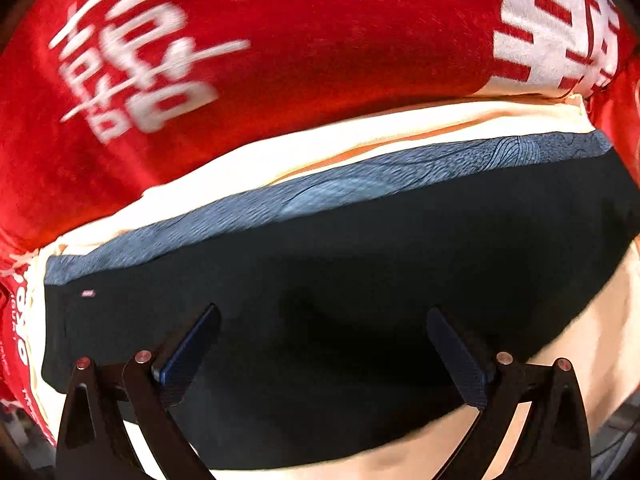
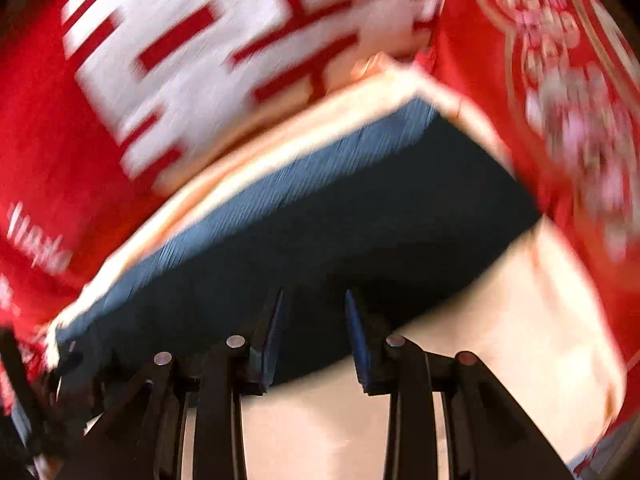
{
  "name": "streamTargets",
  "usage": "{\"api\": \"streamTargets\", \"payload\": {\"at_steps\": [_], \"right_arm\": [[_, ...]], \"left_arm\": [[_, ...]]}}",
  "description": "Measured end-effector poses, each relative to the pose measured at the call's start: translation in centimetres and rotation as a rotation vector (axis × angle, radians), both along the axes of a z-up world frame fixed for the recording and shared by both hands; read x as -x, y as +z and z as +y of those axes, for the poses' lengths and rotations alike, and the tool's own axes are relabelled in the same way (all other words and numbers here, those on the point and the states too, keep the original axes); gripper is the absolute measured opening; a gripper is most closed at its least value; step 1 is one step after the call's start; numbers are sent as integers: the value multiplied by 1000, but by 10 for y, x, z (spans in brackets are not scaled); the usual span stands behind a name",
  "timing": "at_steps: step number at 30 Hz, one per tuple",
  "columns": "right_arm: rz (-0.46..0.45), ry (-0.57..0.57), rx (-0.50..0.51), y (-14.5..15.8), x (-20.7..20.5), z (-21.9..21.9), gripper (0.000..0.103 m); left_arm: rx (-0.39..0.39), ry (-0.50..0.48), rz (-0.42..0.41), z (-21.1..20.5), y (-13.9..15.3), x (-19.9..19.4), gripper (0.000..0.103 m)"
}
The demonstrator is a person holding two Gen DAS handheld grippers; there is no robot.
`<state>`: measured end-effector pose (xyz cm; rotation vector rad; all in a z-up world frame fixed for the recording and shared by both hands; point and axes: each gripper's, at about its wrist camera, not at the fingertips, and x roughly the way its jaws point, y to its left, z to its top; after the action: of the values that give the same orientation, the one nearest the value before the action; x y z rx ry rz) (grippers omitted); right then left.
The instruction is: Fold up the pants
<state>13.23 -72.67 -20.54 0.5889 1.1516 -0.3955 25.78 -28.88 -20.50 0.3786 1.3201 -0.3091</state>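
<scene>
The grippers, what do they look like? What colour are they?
Both the left gripper and the right gripper have black frames shaped like struts, joined by round silver rivets. Their jaws are flat blue pads with a bumpy textured face. No cables or sleeves show.

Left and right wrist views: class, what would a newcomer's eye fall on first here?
First, the red cloth with white lettering filling the top of both views. Next, the dark folded pants lying on a cream surface in the middle, a blue-grey band along their far edge. Last, each open hand-held gripper, left and right, at the pants' near edge.
</scene>
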Motion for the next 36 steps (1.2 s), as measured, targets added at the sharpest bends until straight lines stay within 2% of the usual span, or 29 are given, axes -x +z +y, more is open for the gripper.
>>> {"api": "streamTargets", "payload": {"at_steps": [3,5,7,8,13,15,19,22,24,26,29,32,36], "right_arm": [[-29,-56,18,-6,-28,-44,34],[-10,-78,25,-17,-45,-69,34],[23,-102,-2,-32,-53,-91,34],[10,-113,-23,-37,-55,-101,33],[17,-119,96,-15,-66,-119,34],[-4,-126,61,-2,-57,-120,34],[-18,-83,37,19,-14,-102,37],[31,-43,72,8,14,-86,46],[83,-34,59,-16,34,-93,46],[17,-32,76,-12,39,-99,46],[38,-19,95,-2,43,-100,46],[21,-56,2,10,60,-102,46],[4,-96,-136,8,83,-80,47]], "left_arm": [[-33,6,7,-19,-12,2,103],[-43,27,28,-15,-25,0,103],[-29,60,30,-11,-31,-1,103],[-21,70,31,-10,-31,-1,103],[-27,84,40,-16,-32,3,103],[-49,75,41,-34,-29,-6,103],[-65,70,32,-38,-30,-8,103],[-65,77,24,-43,-32,-6,103],[-65,80,19,-34,-36,-3,103],[-71,79,15,-35,-41,9,103],[-84,76,11,-40,-41,15,103],[-101,81,10,-46,-41,16,103],[-123,88,5,-55,-45,7,103]]}}
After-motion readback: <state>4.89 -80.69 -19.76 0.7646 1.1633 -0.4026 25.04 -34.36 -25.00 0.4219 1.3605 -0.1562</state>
